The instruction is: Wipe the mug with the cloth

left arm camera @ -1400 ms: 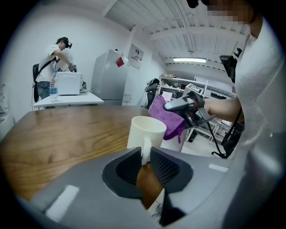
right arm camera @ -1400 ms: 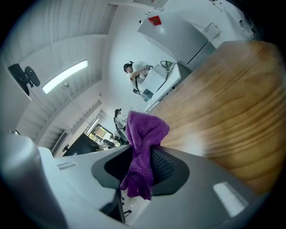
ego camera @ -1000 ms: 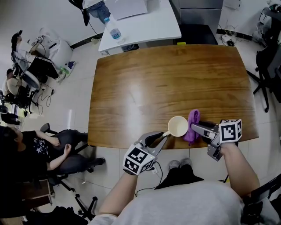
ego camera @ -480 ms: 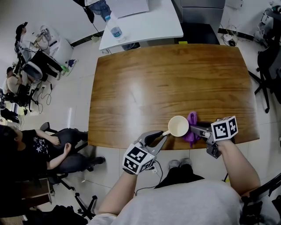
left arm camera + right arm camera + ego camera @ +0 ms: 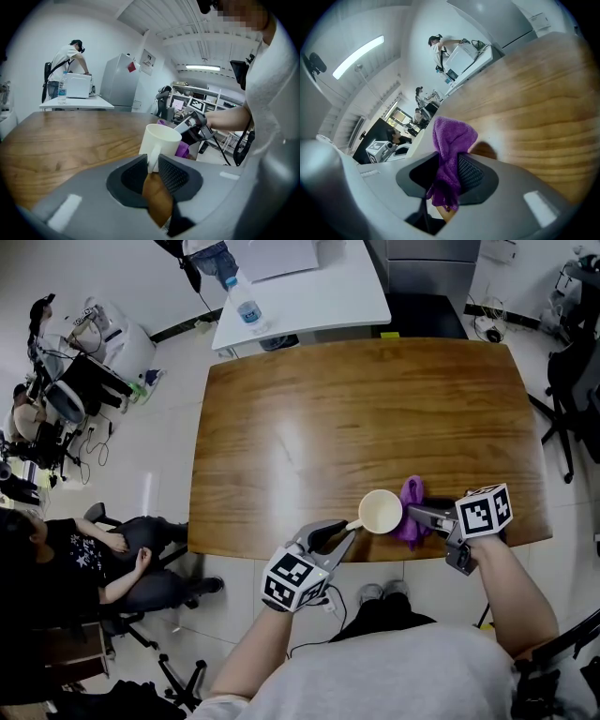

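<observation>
My right gripper (image 5: 414, 514) and the mug (image 5: 380, 511) hide part of the cloth (image 5: 413, 490); bottle (image 5: 246, 307) at 11 o'clock, label unreadable.

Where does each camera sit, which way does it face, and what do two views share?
Head view: on person's head, steeply down at the table; forearms, left gripper, right gripper show.
Left gripper view: on that gripper, along jaws shut on the mug handle; right arm, torso show.
Right gripper view: on that gripper, along jaws shut on the cloth; only the gripper shows.
Shared: head and left gripper views both show mug and cloth.
</observation>
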